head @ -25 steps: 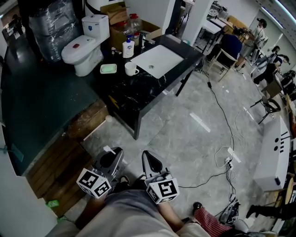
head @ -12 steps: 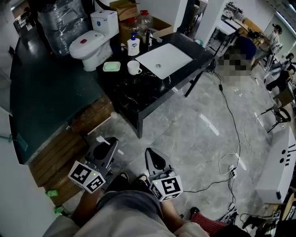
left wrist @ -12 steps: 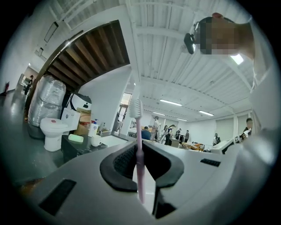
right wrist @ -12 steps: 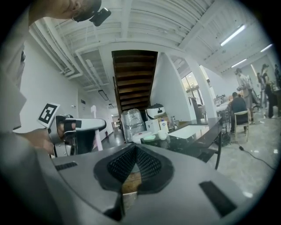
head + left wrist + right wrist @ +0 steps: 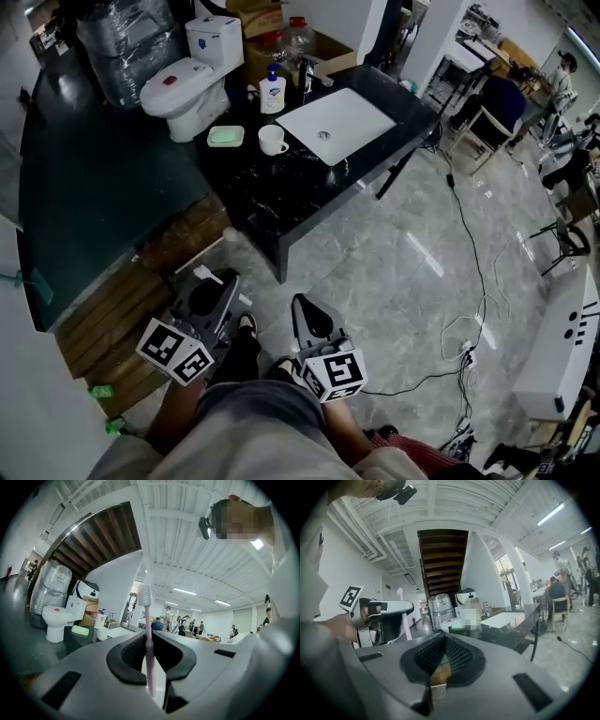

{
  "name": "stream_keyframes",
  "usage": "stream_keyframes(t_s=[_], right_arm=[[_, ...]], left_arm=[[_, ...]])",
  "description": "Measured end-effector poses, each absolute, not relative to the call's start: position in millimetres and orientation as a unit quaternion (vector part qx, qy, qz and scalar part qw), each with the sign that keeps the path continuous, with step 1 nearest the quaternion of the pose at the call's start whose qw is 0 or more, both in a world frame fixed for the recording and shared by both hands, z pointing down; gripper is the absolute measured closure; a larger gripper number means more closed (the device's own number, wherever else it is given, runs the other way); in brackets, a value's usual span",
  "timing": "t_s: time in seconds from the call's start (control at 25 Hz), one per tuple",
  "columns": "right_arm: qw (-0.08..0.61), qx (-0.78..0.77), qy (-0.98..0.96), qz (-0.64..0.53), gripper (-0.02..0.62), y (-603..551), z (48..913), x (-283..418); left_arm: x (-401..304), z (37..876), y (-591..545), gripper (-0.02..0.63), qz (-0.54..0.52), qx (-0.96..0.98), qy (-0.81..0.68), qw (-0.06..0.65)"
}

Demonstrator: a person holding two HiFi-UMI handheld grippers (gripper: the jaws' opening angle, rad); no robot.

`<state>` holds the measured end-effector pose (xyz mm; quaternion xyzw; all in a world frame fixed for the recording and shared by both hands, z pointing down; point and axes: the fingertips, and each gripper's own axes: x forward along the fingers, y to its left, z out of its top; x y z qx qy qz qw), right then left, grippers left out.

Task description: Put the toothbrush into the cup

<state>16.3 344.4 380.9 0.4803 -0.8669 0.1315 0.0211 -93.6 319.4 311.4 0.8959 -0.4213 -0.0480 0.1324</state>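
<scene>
My left gripper (image 5: 223, 283) is shut on a pale pink toothbrush (image 5: 149, 639), which stands upright between the jaws with its bristle head on top. From the right gripper view that gripper (image 5: 389, 615) and the toothbrush (image 5: 406, 623) show at the left. The white cup (image 5: 272, 140) stands on the black counter (image 5: 281, 192), well ahead of both grippers; it shows small in the left gripper view as the cup (image 5: 102, 633). My right gripper (image 5: 302, 307) is held low beside the left one, shut with nothing in it (image 5: 445, 639).
A white sink basin (image 5: 337, 122) lies in the counter right of the cup. A green soap dish (image 5: 225, 136) and a soap bottle (image 5: 272, 94) stand near it. A toilet (image 5: 187, 80) is behind, wooden boards (image 5: 122, 328) lie at the left, and cables (image 5: 459, 309) cross the floor at the right.
Both grippers have moved forward toward the counter with the person's step. The left one still grips the toothbrush, and the right one stays shut.
</scene>
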Motion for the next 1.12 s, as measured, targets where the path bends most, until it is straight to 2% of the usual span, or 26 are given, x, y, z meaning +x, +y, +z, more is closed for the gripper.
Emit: stream_keyframes(t_s=[0.44, 1.12], right_arm=[[0.025, 0.501, -0.858, 0.11, 0.589, 264, 361, -9], [0.035, 0.524, -0.845, 0.097, 0.589, 196, 357, -85]], left_arm=[[-109, 301, 241, 0.566, -0.065, 0.914, -0.38, 0.129], [-176, 306, 163, 0.566, -0.082, 0.926, -0.338, 0.145]])
